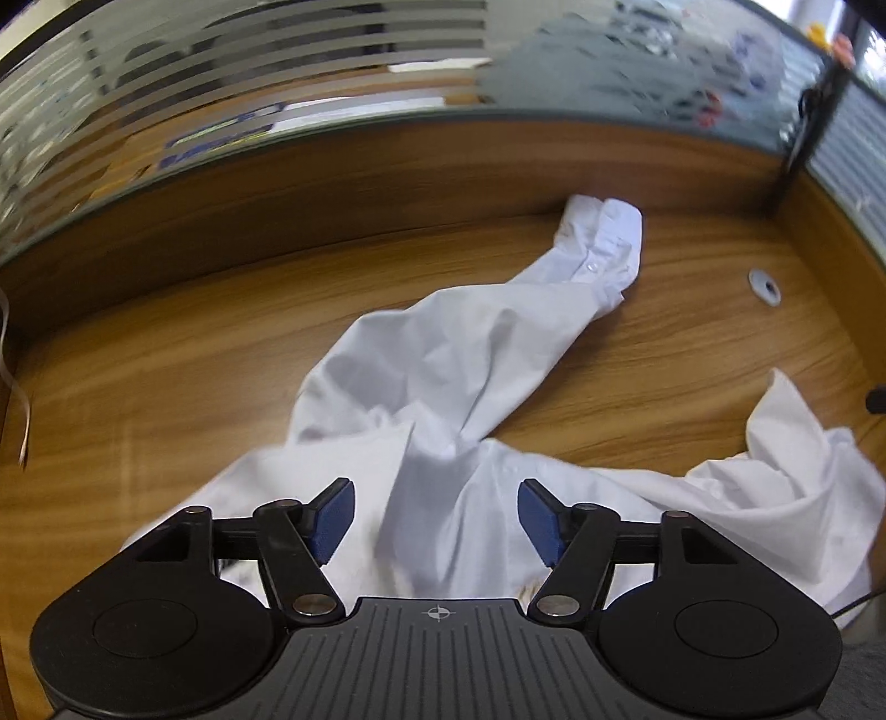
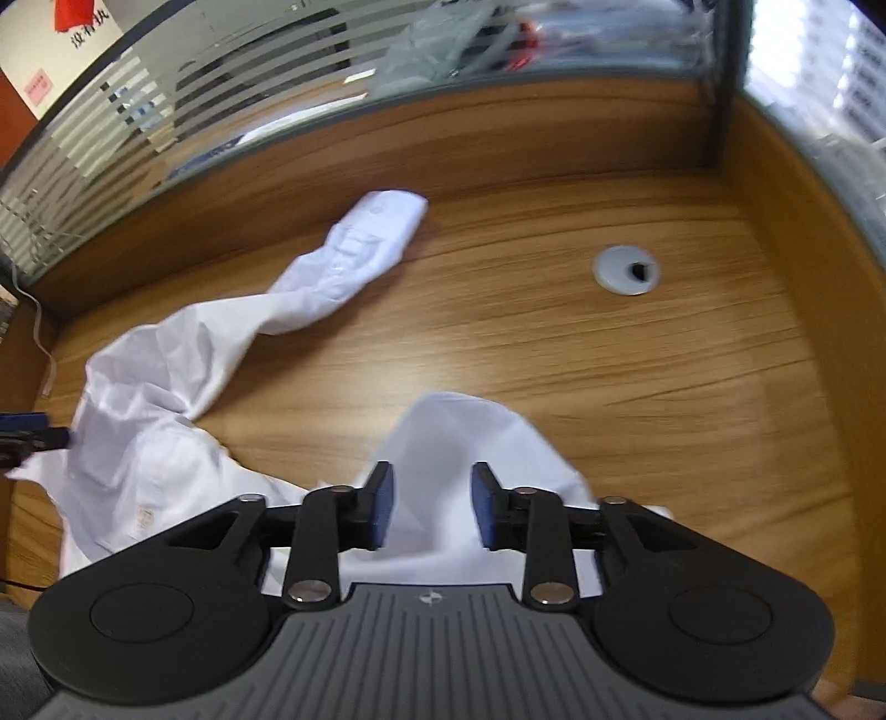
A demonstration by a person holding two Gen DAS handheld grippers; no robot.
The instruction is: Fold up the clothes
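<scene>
A white sign [image 2: 83,25] at upper left of the right view bears unreadable characters; the left gripper [image 1: 436,518] tilts down, jaws spread above the white shirt [image 1: 443,360] crumpled mid-desk [image 1: 166,360]; the right gripper [image 2: 432,507] likewise, parted, cloth untouched between.

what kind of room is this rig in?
Most likely an office workstation: a wood-grain desk with a grey cable grommet, boxed in by frosted striped glass partitions. A white shirt lies crumpled on it.
</scene>
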